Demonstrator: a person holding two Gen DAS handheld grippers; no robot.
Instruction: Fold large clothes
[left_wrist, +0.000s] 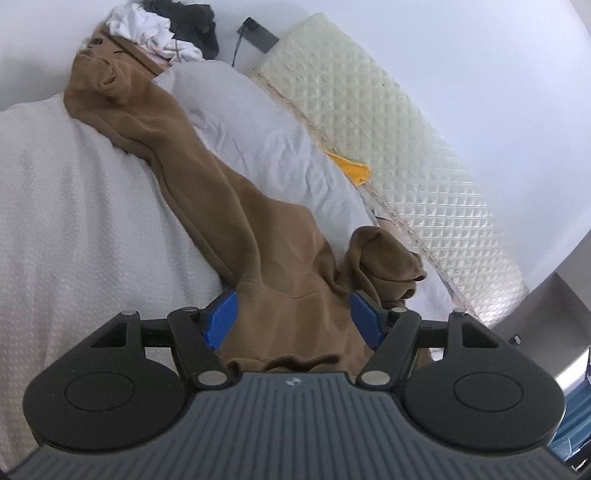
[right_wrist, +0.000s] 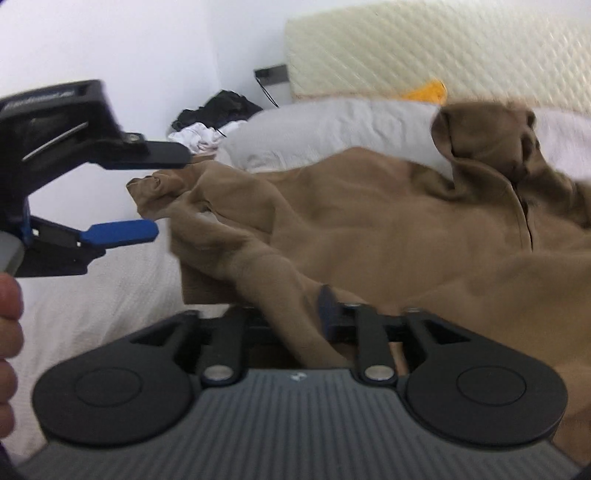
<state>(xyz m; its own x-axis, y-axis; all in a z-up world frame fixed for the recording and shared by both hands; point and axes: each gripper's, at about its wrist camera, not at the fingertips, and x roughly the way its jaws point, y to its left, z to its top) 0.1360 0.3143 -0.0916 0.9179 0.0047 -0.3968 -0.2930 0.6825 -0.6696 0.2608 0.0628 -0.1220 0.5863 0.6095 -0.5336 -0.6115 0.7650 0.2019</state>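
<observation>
The soft brown fleece garment (left_wrist: 236, 192) sprawls on the white bedspread (left_wrist: 74, 221), running from my spread-apart left claw (left_wrist: 293, 317) toward eleven o'clock. Right view: garment at twelve, folds draped over my right claw (right_wrist: 295, 314); its state I cannot tell.

Home bedroom; white bedspread (left_wrist: 74, 206); pillow (left_wrist: 251, 122); quilted headboard (left_wrist: 388, 122); clothes pile (left_wrist: 162, 29)

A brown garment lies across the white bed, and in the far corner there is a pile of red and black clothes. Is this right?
Not quite. The pile of clothes in the far corner is white and black, not red and black; the left wrist view shows it most clearly. The rest stands: the brown garment lies across the white bed.
</observation>
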